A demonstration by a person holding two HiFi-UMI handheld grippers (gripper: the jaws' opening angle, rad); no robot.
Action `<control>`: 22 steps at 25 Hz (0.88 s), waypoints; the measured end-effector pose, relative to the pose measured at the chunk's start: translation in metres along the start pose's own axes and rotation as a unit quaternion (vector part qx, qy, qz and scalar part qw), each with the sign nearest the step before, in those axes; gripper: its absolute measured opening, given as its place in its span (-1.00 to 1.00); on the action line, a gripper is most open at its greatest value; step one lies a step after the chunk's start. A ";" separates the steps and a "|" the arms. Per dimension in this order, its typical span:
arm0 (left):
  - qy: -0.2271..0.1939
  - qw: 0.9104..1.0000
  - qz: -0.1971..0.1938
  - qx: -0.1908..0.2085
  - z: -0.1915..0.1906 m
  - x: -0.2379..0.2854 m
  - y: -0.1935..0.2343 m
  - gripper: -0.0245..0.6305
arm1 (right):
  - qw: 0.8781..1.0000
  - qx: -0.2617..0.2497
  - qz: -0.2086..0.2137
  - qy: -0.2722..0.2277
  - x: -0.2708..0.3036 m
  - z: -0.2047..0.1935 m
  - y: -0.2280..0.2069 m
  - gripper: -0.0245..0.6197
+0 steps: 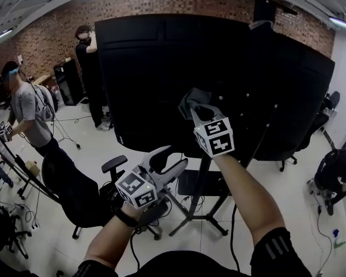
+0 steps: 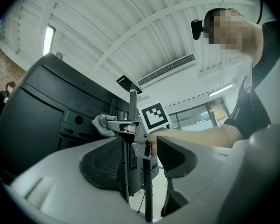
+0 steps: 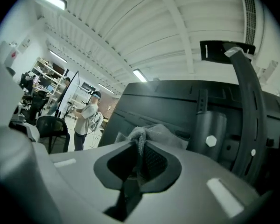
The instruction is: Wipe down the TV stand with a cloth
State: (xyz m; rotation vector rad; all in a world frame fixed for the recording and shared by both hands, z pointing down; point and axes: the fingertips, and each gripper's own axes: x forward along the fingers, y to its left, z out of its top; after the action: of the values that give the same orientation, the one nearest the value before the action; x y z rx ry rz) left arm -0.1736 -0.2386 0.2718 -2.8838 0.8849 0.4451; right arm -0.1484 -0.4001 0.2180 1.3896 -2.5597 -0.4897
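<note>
Cloth [image 1: 189,101], one, tight in right hand-held gripper [image 1: 195,109] at back of one TV [image 1: 155,68]; left hand-held gripper [image 1: 173,158] agape, empty.

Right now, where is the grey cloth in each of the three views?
Head view: just right of centre, the cloth is pinched by the right hand-held gripper against the black TV back.
Left gripper view: left of centre, a small pale wad at the TV back.
Right gripper view: centre, bunched between the jaws.
Shared landmark: the black TV back.
</note>
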 end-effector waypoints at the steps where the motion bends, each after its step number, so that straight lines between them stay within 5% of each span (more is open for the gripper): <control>1: -0.001 1.000 -0.001 -0.004 0.000 -0.003 0.003 -0.15 | 1.000 0.006 -0.011 0.004 0.004 -0.001 -0.002 -0.86; 12: -0.007 1.000 -0.013 -0.019 0.002 -0.022 0.019 -0.15 | 0.996 0.048 -0.073 0.033 0.046 -0.008 -0.011 -0.86; 22: -0.013 1.000 0.005 -0.013 0.011 -0.048 0.040 -0.15 | 1.000 0.008 -0.024 0.013 0.082 0.004 0.036 -0.85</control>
State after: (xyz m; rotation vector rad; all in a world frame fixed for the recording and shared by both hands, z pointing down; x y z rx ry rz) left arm -0.2365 -0.2438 0.2759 -2.8906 0.8967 0.4968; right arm -0.2224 -0.4495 0.2283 1.4546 -2.5204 -0.4575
